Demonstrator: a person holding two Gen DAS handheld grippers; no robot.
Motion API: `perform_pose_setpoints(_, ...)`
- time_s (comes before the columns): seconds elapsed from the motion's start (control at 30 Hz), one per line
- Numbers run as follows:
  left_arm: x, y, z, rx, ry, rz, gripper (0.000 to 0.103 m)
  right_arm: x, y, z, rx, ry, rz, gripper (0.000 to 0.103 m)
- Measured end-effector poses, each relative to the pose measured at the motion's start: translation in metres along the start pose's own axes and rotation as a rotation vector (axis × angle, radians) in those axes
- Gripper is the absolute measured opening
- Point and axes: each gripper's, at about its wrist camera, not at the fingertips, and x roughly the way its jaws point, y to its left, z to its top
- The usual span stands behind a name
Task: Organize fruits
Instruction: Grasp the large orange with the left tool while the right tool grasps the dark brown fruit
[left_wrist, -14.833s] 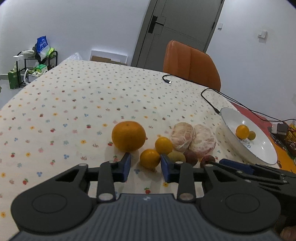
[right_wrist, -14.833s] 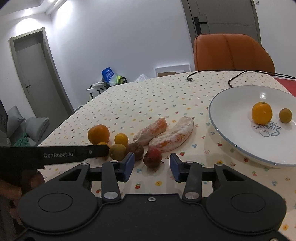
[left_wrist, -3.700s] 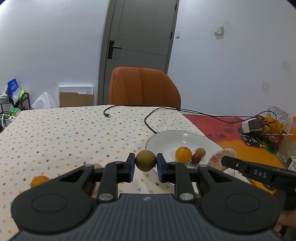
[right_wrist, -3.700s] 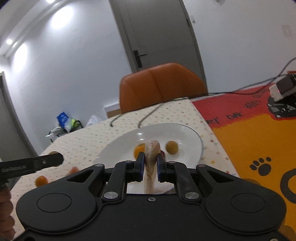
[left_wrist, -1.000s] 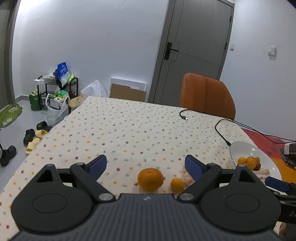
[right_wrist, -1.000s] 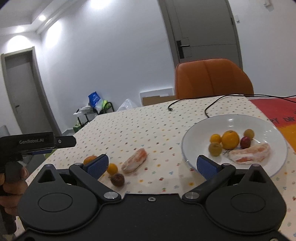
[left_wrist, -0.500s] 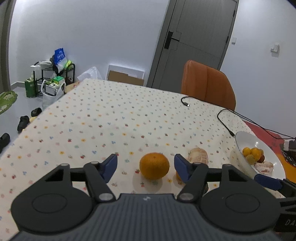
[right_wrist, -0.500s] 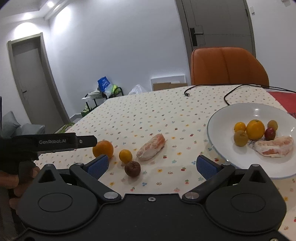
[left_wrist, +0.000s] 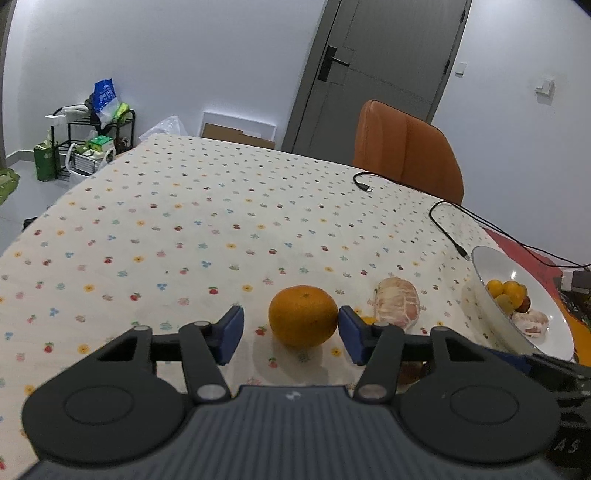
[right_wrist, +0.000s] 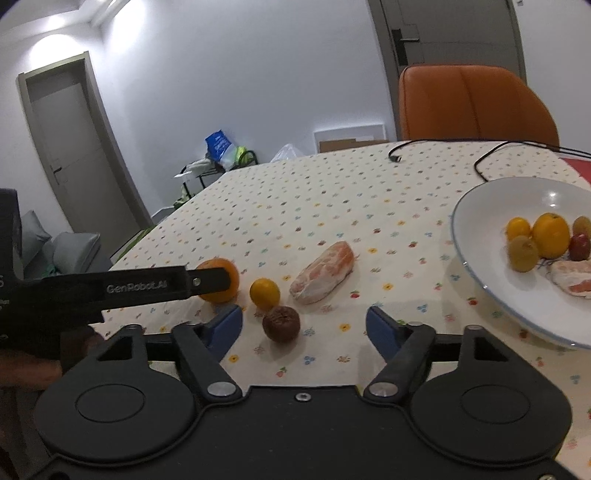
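Between the left gripper's (left_wrist: 290, 334) parted fingers sits a round, dimpled orange (left_wrist: 303, 315).

I see a matt printed cloth (left_wrist: 192, 229) covering the table, a glossy white ceramic plate (right_wrist: 484, 218), my left tool (left_wrist: 290, 334) in matt black plastic with blue rubbery pads (left_wrist: 231, 332), and a dimpled orange (left_wrist: 303, 315) beside a wrinkled dark fruit (right_wrist: 281, 324).
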Motion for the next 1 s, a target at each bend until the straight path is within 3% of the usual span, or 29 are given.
perform_pose_setpoints(0.03, 0.001, 0.000, 0.000, 0.000, -0.002, -0.003, 0.054, 0.001, 0.000, 0.000, 0.002, 0.005, 0.004, 0.068)
perform_pose_setpoints(0.1, 0.002, -0.001, 0.000, -0.002, -0.006, -0.025, 0.041, 0.004, 0.002, 0.000, 0.004, 0.016, 0.015, 0.062)
perform_pose_setpoints(0.43, -0.012, 0.006, 0.000, -0.008, -0.018, -0.012, 0.039, 0.016, 0.009, -0.001, 0.005, 0.037, 0.037, 0.047)
perform_pose_setpoints(0.53, -0.018, 0.007, 0.002, -0.011, -0.028, -0.006, 0.039, 0.018, 0.009, -0.002, 0.008, 0.040, 0.035, 0.023)
perform_pose_setpoints(1.0, -0.033, -0.024, 0.004, 0.042, -0.057, -0.050, 0.039, -0.020, -0.007, 0.005, 0.027, -0.053, -0.019, 0.023)
